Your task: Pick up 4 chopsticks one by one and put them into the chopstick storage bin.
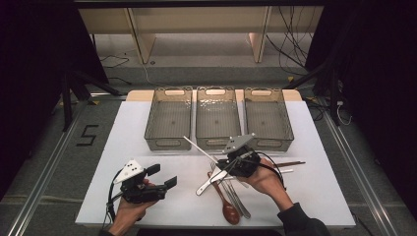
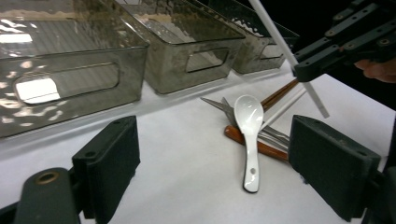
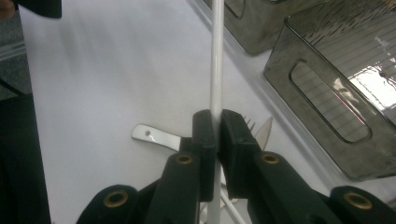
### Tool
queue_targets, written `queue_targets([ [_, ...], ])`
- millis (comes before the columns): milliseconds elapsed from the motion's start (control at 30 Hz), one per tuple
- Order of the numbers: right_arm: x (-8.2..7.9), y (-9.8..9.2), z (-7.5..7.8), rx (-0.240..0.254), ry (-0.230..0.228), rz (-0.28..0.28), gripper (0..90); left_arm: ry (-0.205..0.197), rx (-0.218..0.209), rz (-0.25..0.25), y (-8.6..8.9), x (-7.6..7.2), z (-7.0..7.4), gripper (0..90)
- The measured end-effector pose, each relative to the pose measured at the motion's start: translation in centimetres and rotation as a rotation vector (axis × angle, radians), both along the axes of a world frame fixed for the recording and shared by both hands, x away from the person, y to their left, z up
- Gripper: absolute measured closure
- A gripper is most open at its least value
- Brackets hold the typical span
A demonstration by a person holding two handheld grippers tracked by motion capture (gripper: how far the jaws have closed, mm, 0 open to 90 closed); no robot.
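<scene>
Black jaws of the right gripper [image 3: 215,140] are clenched on a white chopstick [image 3: 216,65], which runs straight toward twelve o'clock in the right gripper view and, in the high view, slants up from the gripper [image 1: 235,158] toward ten o'clock, lifted off the white table [image 1: 314,187]. At six o'clock below it lies the cutlery pile: a white ceramic spoon [image 2: 249,135], a brown wooden spoon [image 1: 227,204], forks and a knife. My reading is that sorting is under way, with the chopstick picked and not yet binned. Next it must be carried toward twelve o'clock over one of the three clear bins [image 1: 218,118] and released inside. The left gripper [image 1: 156,176] waits with jaws spread, empty, at nine o'clock of the pile.
</scene>
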State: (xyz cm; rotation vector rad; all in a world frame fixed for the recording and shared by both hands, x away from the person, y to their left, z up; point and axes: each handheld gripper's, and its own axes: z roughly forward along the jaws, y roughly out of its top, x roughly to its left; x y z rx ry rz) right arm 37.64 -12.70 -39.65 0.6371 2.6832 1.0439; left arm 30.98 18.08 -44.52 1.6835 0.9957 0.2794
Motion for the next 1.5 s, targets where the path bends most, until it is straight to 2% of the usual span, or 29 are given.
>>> queue_targets([
  [200,0.1,0.7,-0.1,0.033,0.029,-0.034,85.4,0.039,-0.019,-0.057,-2.2,0.1,0.0,16.9],
  [267,0.1,0.9,-0.1,0.034,0.033,-0.043,85.3,0.043,-0.007,-0.072,-2.9,0.2,0.0,17.0],
  [500,-0.1,1.2,-0.1,0.029,0.024,-0.018,85.3,0.053,-0.028,-0.066,-3.3,0.8,0.1,17.3],
  [600,-0.2,1.4,-0.1,0.043,0.032,-0.026,85.3,0.070,-0.057,-0.056,-3.3,1.1,0.1,17.9],
  [833,-0.2,1.8,0.1,0.082,0.037,-0.039,85.3,0.102,-0.060,-0.077,-4.4,1.2,-0.4,18.3],
  [933,-0.2,2.1,0.2,0.099,0.043,-0.050,85.3,0.118,-0.076,-0.081,-5.0,1.4,-0.4,19.2],
  [1033,-0.2,2.5,0.2,0.114,0.046,-0.055,85.4,0.124,-0.070,-0.094,-5.8,1.4,-0.4,21.6],
  [1167,-0.2,2.8,0.3,0.132,0.052,-0.059,85.3,0.141,-0.087,-0.099,-6.8,1.5,-0.8,25.5],
  [1233,-0.3,2.9,0.3,0.136,0.049,-0.062,85.3,0.142,-0.081,-0.105,-7.2,1.6,-0.9,27.2],
  [1500,-0.3,3.2,0.2,0.161,0.061,-0.069,85.3,0.146,-0.107,-0.114,-8.1,1.7,-1.2,37.2],
])
